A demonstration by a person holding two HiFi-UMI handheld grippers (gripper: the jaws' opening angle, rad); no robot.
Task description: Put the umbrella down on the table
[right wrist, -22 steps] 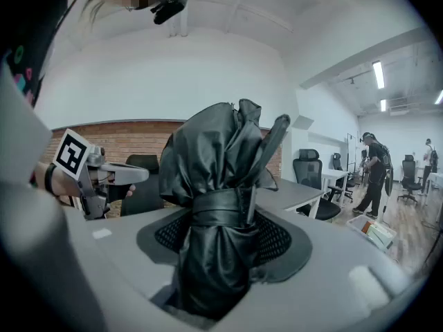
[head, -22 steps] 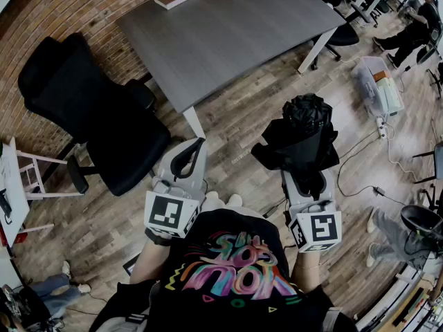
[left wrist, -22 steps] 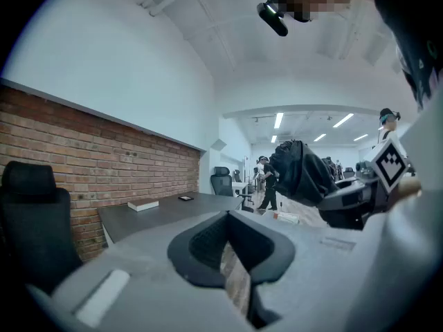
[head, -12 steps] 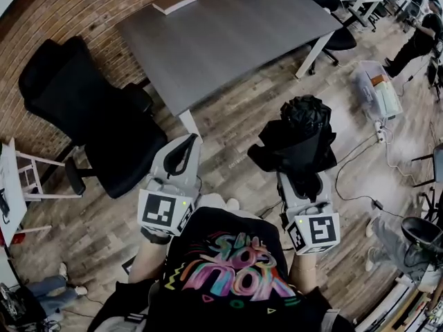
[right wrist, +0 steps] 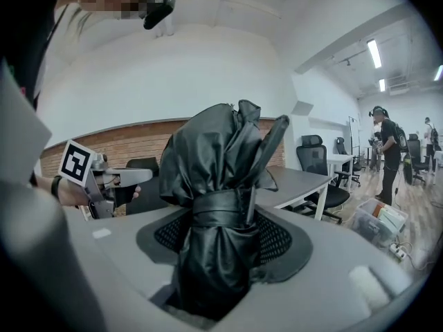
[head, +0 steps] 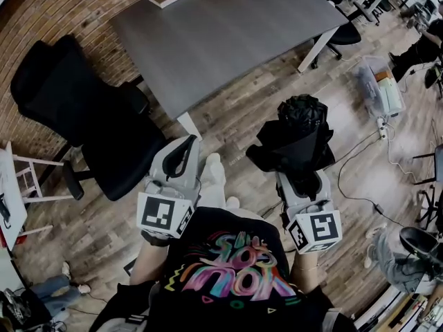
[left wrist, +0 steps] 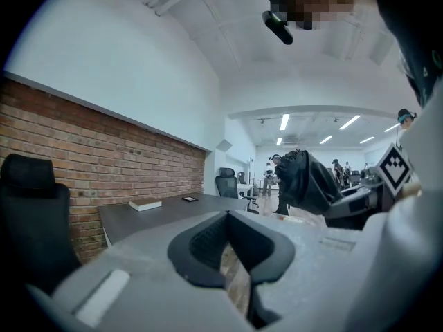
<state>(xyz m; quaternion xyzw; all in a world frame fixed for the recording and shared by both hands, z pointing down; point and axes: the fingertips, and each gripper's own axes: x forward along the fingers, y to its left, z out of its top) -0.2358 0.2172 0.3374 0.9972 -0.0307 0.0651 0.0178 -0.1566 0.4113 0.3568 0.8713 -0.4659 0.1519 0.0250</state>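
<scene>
Grey and mostly bare, the desk (head: 228, 40) has slid only slightly in the head view, and a stretch of wood floor (head: 239, 126) still lies between it and the person, so the approach looks under way, not finished. The black folded umbrella (head: 297, 133) is carried as before, over the floor and well apart from the desk, its strapped waist clamped in the right tool (head: 303, 185). The left tool (head: 181, 159) is closed on nothing. The smallest change is a pale shoe (head: 213, 168) now forward between the tools — a stride toward the desk, I judge.
</scene>
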